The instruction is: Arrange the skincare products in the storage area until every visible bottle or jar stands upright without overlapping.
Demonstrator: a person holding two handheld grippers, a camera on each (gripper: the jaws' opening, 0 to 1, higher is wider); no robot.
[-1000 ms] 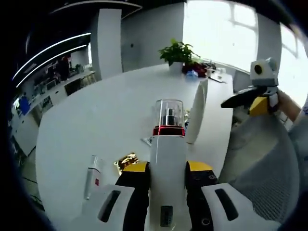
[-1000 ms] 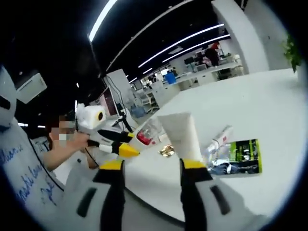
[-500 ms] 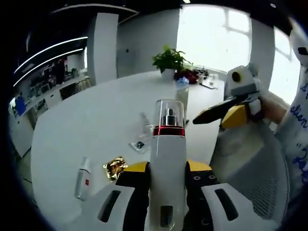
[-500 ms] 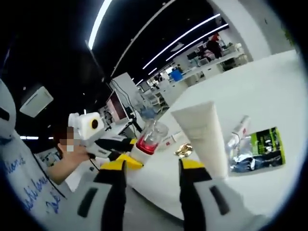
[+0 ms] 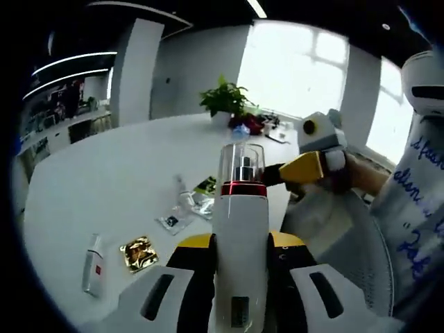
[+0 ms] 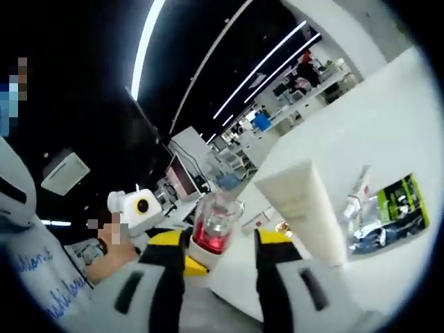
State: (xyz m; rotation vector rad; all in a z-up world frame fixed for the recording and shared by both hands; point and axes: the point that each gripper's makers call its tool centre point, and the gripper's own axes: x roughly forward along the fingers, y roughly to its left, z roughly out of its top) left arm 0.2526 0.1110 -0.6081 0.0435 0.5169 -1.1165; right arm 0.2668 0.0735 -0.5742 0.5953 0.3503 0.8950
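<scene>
A white pump bottle (image 5: 240, 229) with a red band and a clear cap stands straight up between the jaws of my left gripper (image 5: 240, 244), which is shut on it. My right gripper (image 5: 300, 166) comes in from the right, its yellow tip level with the cap. In the right gripper view, the right gripper (image 6: 220, 243) is open, and the same pump bottle (image 6: 214, 229) shows in the gap between its jaws. The left gripper (image 6: 142, 208) sits behind it. A white tube (image 6: 305, 211) stands upright on the white table (image 6: 388, 146), just right of the right jaw.
On the table (image 5: 104, 180) lie a small white tube (image 5: 92, 255), a gold sachet (image 5: 137, 251), clear sachets (image 5: 182, 208) and a green packet (image 6: 392, 201). A potted plant (image 5: 225, 100) stands at the far edge. A person's sleeve (image 5: 416, 208) is at the right.
The two grippers have closed in on each other. The pump bottle now sits between the right gripper's jaws in its view, and the right gripper's tip reaches the cap. Both cameras swung.
</scene>
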